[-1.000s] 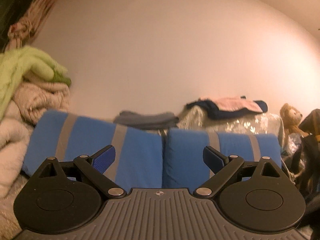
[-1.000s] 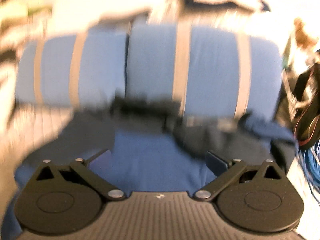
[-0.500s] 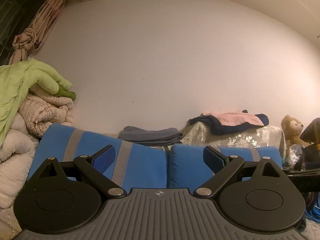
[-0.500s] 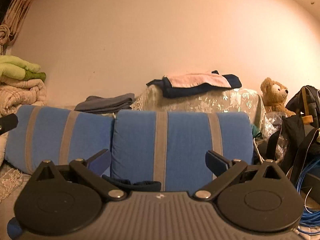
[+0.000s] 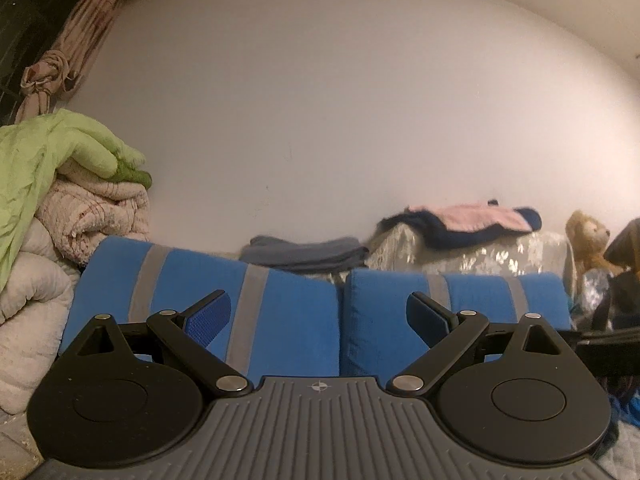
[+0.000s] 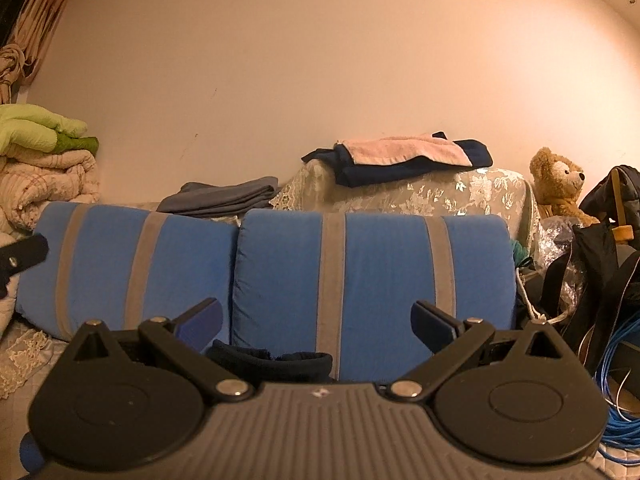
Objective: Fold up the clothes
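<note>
Two blue cushions (image 6: 372, 268) with grey stripes fill the middle of both views, standing side by side with their inner edges touching. Behind them rises a plain pale wall (image 5: 340, 120). At the far left a heap of bedding (image 5: 60, 216) is stacked up, a green quilt on top of cream and white ones, with a tied-back curtain (image 5: 44, 76) above it. Behind the right-hand cushion stands a block draped in lace cloth (image 6: 432, 192); on it lies a dark navy garment with a pink towel (image 6: 404, 152) folded across it. Just left of that, behind the seam of the cushions, sits a flat stack of folded grey clothes (image 6: 224, 196). At the right edge are dark bags (image 6: 600, 248), a coil of blue cable (image 6: 624, 380) low down, and a brown teddy bear (image 6: 556, 184) sitting upright beside the lace-covered block.

The left gripper (image 5: 319, 316) is released, its fingers spread wide with nothing between them, facing the cushions. The right gripper (image 6: 316, 320) is likewise spread wide and empty. Directly below its gap, at the near edge of the gripper body, a rumpled dark garment (image 6: 272, 364) lies in front of the cushions, mostly hidden; neither finger touches it.
</note>
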Demonstrator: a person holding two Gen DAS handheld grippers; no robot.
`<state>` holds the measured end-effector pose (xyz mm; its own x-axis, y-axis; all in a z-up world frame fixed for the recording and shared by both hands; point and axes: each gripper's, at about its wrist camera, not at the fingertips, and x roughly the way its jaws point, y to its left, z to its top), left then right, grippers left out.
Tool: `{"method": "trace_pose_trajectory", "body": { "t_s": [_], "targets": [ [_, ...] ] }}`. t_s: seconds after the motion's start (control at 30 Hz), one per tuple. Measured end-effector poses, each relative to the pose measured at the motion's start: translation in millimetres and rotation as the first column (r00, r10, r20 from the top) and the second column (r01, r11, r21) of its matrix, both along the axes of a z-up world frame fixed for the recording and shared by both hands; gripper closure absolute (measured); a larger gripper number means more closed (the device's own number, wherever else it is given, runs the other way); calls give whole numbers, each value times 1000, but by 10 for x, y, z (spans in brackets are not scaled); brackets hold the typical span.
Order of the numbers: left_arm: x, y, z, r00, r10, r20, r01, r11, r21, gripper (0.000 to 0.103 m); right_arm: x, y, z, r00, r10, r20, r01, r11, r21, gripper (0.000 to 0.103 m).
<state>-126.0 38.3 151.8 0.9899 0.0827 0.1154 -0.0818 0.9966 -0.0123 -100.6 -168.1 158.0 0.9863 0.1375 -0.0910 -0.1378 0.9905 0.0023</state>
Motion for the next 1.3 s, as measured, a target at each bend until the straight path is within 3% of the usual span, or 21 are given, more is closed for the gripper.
{"method": "trace_pose_trajectory", "body": {
  "t_s": [0.23,0.53,0.7,0.83,0.97,1.1,1.2,1.3],
  "targets": [
    [155,-37,-96,990,43,-137,-37,998,46,6,36,24,-44,999,19,-38,-19,1000,-6,0],
    [371,70,-242,941,84,-328,-72,996,50,6,165,130,-169,989,56,-140,-63,997,-53,0],
    [405,369,-305,930,92,-355,-84,996,37,6,224,181,-261,983,66,-174,-81,994,-79,0],
    [479,840,-409,901,84,-425,-120,991,-60,6,283,188,-337,975,83,-204,-100,992,-77,0],
    [545,1214,-581,844,65,-532,-191,964,-184,7,355,195,-441,955,114,-274,-136,989,-64,0],
    [582,1352,-710,799,27,-600,-224,940,-256,7,463,239,-595,912,147,-383,-182,982,-58,0],
    [596,1454,-829,773,-55,-632,-231,904,-360,7,544,271,-711,871,169,-461,-216,975,-49,0],
    [573,1593,-858,779,-80,-622,-254,867,-429,7,625,304,-826,823,190,-536,-248,968,-37,0]
  ]
}}
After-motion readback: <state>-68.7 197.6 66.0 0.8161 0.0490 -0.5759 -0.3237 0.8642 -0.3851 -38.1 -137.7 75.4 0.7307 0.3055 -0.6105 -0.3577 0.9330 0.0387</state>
